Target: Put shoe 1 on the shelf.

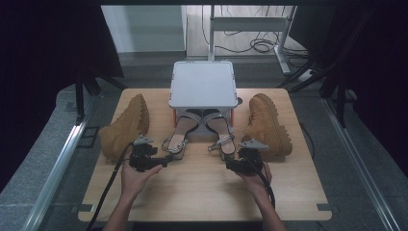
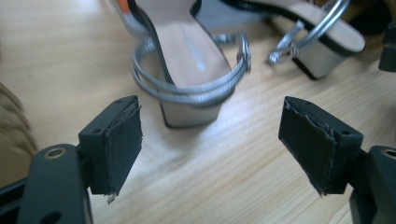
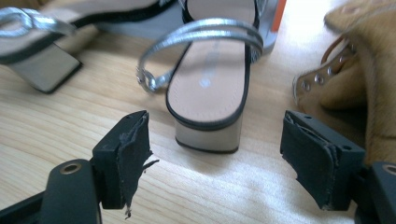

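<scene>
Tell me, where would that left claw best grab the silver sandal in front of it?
Probably the block heel of the left sandal. It faces the open left gripper squarely, with flat sides for the pads. Coming straight forward and low keeps clear of the thin ankle strap looping above.

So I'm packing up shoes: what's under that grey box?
The toe ends of both silver sandals reach under the grey box. Their heels stick out toward the person; the toes themselves are covered.
</scene>
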Tool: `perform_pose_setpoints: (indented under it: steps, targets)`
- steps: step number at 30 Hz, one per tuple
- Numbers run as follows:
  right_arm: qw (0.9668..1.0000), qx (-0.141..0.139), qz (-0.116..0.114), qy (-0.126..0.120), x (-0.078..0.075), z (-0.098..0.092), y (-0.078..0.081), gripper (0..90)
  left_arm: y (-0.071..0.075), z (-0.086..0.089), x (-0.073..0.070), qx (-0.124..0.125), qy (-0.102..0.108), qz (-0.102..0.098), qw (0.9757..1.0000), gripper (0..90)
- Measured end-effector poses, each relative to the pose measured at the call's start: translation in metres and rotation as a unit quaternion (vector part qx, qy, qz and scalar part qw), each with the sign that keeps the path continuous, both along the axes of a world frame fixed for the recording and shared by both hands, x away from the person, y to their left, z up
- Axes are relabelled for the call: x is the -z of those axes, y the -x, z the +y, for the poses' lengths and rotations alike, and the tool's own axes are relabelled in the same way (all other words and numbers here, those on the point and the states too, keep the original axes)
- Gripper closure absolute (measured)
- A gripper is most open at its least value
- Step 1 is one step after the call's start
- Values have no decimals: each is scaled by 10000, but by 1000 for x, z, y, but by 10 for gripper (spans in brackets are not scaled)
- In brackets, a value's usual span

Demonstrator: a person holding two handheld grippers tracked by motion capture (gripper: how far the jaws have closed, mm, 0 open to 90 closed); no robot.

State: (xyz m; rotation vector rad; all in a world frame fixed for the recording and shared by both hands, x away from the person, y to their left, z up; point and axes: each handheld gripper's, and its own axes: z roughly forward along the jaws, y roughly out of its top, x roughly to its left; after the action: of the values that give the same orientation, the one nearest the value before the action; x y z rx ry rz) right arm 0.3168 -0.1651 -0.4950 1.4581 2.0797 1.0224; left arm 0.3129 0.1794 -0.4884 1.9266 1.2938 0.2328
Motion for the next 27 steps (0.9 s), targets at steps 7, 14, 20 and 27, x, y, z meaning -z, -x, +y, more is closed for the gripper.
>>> perform_pose_setpoints:
  steps: [7,14,20,27]
  targets:
    - [10000,36,26,81,16,7,-4,233,-9,-17,24,-2,-169,151,9997,217]
    - [9999,122,41,31,27,11,-13,231,-24,-25,41,-159,-286,190,9993,219]
    - [9998,196,8,29,36,18,-22,231,-34,-33,43,-228,-426,118,9988,221]
    - [9996,267,-60,7,41,22,-33,233,-41,-38,41,-279,-517,-5,9983,295]
